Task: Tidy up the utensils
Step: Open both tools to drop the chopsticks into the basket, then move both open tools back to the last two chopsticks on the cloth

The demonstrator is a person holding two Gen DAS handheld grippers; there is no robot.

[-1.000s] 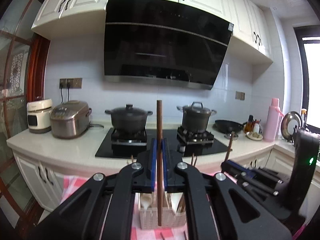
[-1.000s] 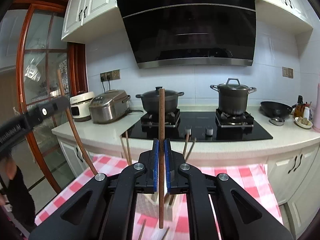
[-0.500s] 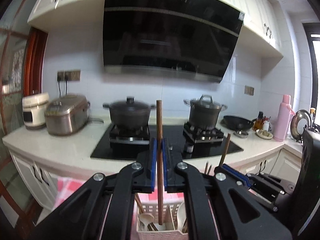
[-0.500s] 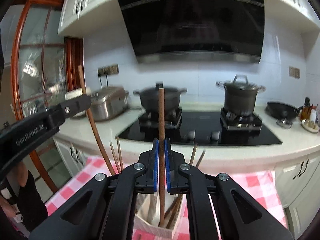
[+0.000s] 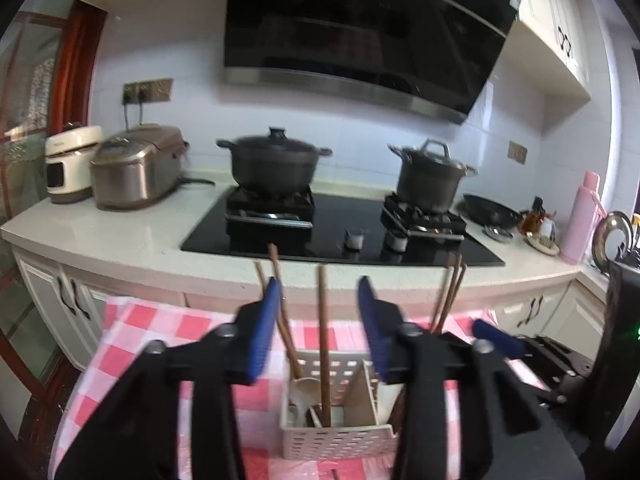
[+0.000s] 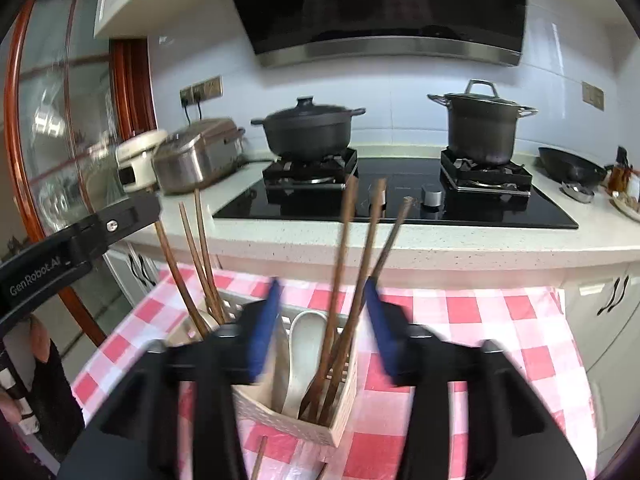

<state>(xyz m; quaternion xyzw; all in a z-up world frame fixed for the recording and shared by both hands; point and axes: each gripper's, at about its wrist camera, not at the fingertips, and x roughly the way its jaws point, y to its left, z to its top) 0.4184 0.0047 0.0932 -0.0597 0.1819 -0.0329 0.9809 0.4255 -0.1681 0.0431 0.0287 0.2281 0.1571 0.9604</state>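
Observation:
A white perforated utensil caddy point(image 5: 336, 440) stands on the pink checked tablecloth. My left gripper point(image 5: 320, 322) hovers just over it. Its jaws are opening, and a brown chopstick point(image 5: 322, 340) stands free between the blue pads with its lower end in the caddy. In the right wrist view my right gripper point(image 6: 322, 322) is over the caddy point(image 6: 288, 420) too, jaws opening. Several chopsticks point(image 6: 344, 264) and a white spoon point(image 6: 300, 352) lean inside, untouched by the pads. Each view shows the other gripper at its edge: the right one point(image 5: 496, 338) and the left one point(image 6: 80, 240).
Behind the table runs a counter with a black hob point(image 5: 340, 232), two dark pots point(image 5: 276, 160) point(image 5: 430, 174), a rice cooker point(image 5: 136, 168) and a pink bottle point(image 5: 580, 220). A loose chopstick point(image 6: 260, 460) lies on the cloth. A person's hand point(image 6: 40, 340) shows at lower left.
Both grippers have sunk toward the caddy and gone from shut on a chopstick to open. The two chopsticks now stand in the caddy, free of the pads.

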